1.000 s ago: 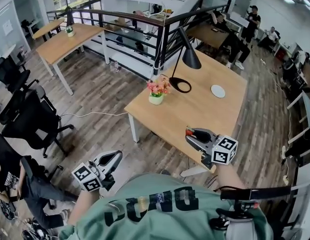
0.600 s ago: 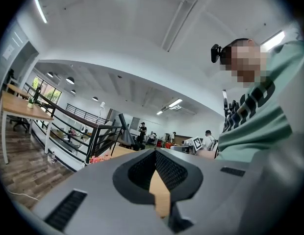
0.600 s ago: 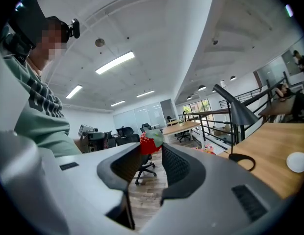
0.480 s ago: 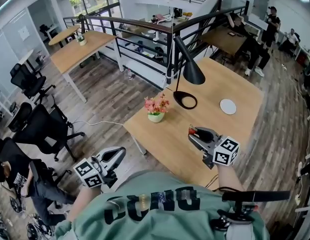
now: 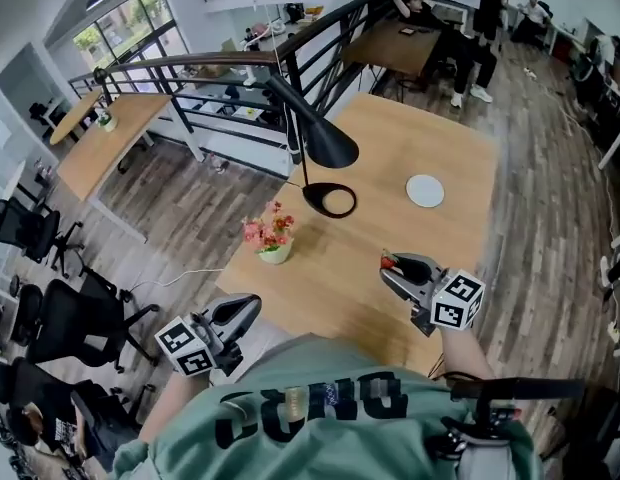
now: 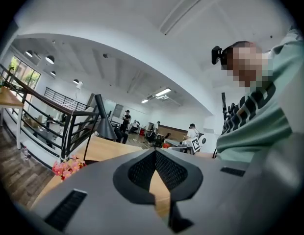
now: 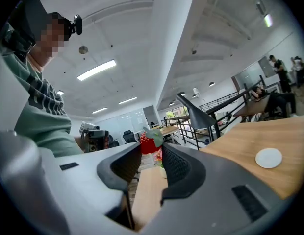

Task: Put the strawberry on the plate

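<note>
A wood-plank floor (image 5: pixel 180 193) ran under a pale wooden worktop (image 5: pixel 390 153) bearing a black desk lamp (image 5: pixel 325 148). Black railing (image 5: pixel 205 63) stood behind, black office chairs (image 5: pixel 65 323) at left, windows (image 5: pixel 115 30) beyond, strip lights (image 7: pixel 96 69) overhead.

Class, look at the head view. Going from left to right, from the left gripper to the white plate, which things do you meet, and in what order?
left gripper → flower pot → lamp base → strawberry → plate

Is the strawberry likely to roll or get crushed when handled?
Probably soft: the strawberry is pinched only at the right gripper's tips, so a harder squeeze may bruise it. Its rounded shape may roll a little on the flat plate.
</note>
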{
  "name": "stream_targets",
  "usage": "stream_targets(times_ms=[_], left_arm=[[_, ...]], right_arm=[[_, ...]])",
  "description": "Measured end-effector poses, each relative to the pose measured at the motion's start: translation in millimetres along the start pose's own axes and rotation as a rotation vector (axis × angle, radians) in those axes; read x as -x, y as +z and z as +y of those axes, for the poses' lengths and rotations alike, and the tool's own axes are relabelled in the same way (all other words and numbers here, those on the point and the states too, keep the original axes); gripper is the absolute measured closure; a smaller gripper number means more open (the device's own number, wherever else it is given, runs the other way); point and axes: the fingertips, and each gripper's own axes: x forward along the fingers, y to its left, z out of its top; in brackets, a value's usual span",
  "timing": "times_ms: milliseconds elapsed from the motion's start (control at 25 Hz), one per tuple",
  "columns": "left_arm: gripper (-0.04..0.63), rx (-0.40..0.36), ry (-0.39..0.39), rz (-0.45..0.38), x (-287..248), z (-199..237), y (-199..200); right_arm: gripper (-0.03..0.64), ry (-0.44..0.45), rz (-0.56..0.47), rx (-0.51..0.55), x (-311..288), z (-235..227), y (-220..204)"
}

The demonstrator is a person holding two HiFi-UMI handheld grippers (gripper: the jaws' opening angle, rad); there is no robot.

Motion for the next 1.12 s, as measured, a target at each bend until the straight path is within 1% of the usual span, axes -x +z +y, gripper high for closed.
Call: stream_targets(times_ms=[80,200,320,480,560,640,760,920,1040,1120], left_arm=[[0.591,0.013,-0.065,0.007,-12.3,15.6,-0.4],[0.591,0.023,-0.182,0.006,-23.1,40.6,1.7],[0.591,0.000,-0.268,0.007,-20.5,75.1,14.9],[0.591,-0.052,-0.358,0.022,-9.4,120.9,35.3],[0.591,-0.057,-0.383,0.017,-7.1,142.0,46.4],[0.591,-0.050,-0.397,0.008,-8.7,156.3,54.5],[0.591,-0.049,-0.420,-0.013,-21.6,158.3,61.5],[0.591,-0.054,-0.448,-0.041,-53.1,144.0,67.4],[0.591,-0.033,-0.478,-0.027,-81.6,124.5,63.1],[0.591,-0.037,-0.501,-0.003,-101.8,108.1,56.8]], right_arm=[[0.482,-0.062,0.001,-0.004,2.7,-5.7,-1.8],[0.482,-0.172,0.006,0.006,-0.4,-4.4,1.5],[0.482,-0.263,-0.008,0.031,-23.1,-1.7,17.4],[0.483,-0.377,-0.052,0.020,-47.1,12.5,42.9],[0.482,-0.424,-0.064,0.012,-56.4,19.2,53.1],[0.483,-0.447,-0.056,0.018,-64.3,26.0,56.8],[0.482,-0.470,-0.032,0.033,-60.9,25.4,56.5],[0.483,-0.479,-0.030,0.041,-44.1,2.0,59.8],[0.483,-0.483,-0.034,0.046,-26.5,-14.3,66.9],[0.482,-0.490,-0.038,0.038,-8.6,-24.1,65.2]])
